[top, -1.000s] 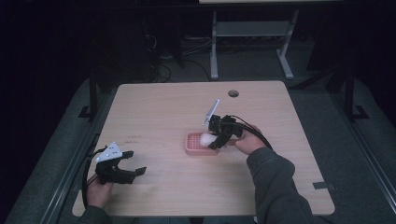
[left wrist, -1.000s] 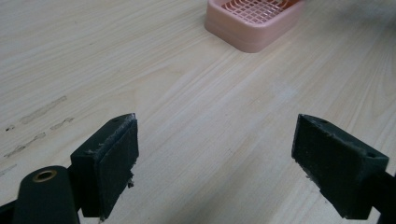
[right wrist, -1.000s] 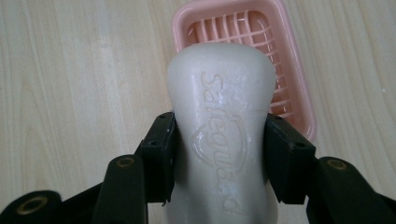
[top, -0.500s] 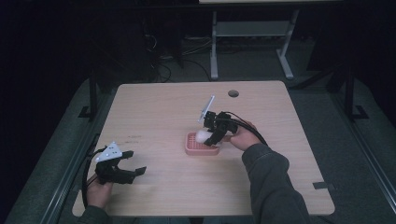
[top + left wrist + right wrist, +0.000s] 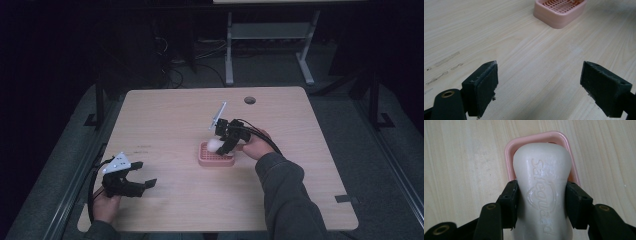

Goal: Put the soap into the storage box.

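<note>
Soap count: one white bar [image 5: 541, 195], clamped between the pads of the right gripper [image 5: 223, 144] just above one pink slotted dish [image 5: 216, 156]. Nothing lies in that dish. Left gripper [image 5: 539, 85] rests spread apart over the table [image 5: 175, 115].

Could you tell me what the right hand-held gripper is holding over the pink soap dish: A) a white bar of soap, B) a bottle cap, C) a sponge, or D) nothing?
A: in the right gripper view the right hand-held gripper clamps a white bar of soap over the pink soap dish.
</note>
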